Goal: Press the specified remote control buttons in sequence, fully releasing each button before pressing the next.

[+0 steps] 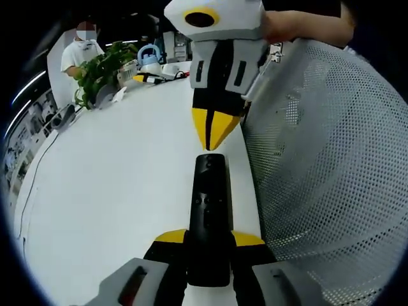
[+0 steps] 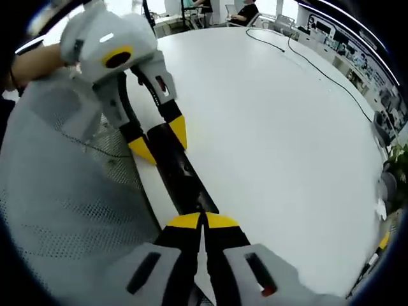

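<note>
The left hand-held gripper (image 1: 208, 241) has its two yellow-tipped jaws clamped on the near end of a black remote control (image 1: 209, 210), one jaw on each long side. The right hand-held gripper (image 2: 204, 222) has its jaws closed together, their tips meeting just above the far end of the remote, whether touching it cannot be told. The remote lies along the edge of a white counter (image 1: 115, 191), its long axis running straight from one hand-held gripper to the other, button face up. Beside that edge a grey mesh chair back (image 1: 331, 166) crowds in close, just next to both hand-held grippers, with a person's hand (image 1: 299, 25) above it. At the far end of the counter stand a leafy green plant (image 1: 102, 70), a blue and white kettle (image 1: 150, 60) and some small clutter, with a person in white (image 1: 78, 51) behind. A dark cable (image 2: 306, 60) trails across the open counter, well apart from the remote.
</note>
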The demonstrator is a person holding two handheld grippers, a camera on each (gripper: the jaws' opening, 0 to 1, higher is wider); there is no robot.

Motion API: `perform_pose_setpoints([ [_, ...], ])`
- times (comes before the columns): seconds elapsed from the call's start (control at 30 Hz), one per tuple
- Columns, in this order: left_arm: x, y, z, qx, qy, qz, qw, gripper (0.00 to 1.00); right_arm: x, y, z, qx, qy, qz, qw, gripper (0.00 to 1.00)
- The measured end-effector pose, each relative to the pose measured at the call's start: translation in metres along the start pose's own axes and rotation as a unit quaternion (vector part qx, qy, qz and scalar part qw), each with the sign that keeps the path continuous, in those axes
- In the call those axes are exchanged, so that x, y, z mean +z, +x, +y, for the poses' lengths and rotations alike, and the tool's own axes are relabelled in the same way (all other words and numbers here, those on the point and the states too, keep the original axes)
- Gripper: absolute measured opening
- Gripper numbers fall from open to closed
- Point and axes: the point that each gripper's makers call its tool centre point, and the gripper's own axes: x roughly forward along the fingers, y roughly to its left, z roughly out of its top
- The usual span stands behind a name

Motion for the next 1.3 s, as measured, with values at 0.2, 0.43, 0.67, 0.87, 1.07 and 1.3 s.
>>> perform_pose_setpoints([
  [0.2,0.0,0.0,0.0,0.0,0.0,-0.001,1.0,0.25,-0.0055,0.0069,0.0002,0.0,-0.015,0.018,0.9997,0.0],
  [0.43,-0.0002,-0.0001,-0.0001,-0.001,0.001,0.001,1.0,0.25,-0.0044,0.0082,0.0002,-0.002,-0.018,0.035,0.9992,0.0],
  [0.67,0.0,0.0,-0.0004,-0.001,0.001,0.001,1.0,0.25,-0.0062,0.0092,-0.0005,0.002,-0.005,0.092,0.9958,0.0],
  [0.87,-0.0001,0.0001,-0.0003,-0.001,0.003,0.002,1.0,0.25,-0.0076,0.0081,0.0003,0.009,-0.034,0.068,0.9971,0.0],
  [1.07,-0.0001,0.0001,-0.0003,-0.001,0.002,0.001,1.0,0.25,-0.0073,0.0078,0.0009,-0.007,-0.016,0.05,0.9986,0.0],
  [1.3,-0.0001,0.0005,-0.0003,-0.001,0.003,0.004,1.0,0.25,-0.0064,0.0058,-0.0017,-0.016,0.033,0.003,0.9993,0.0],
])
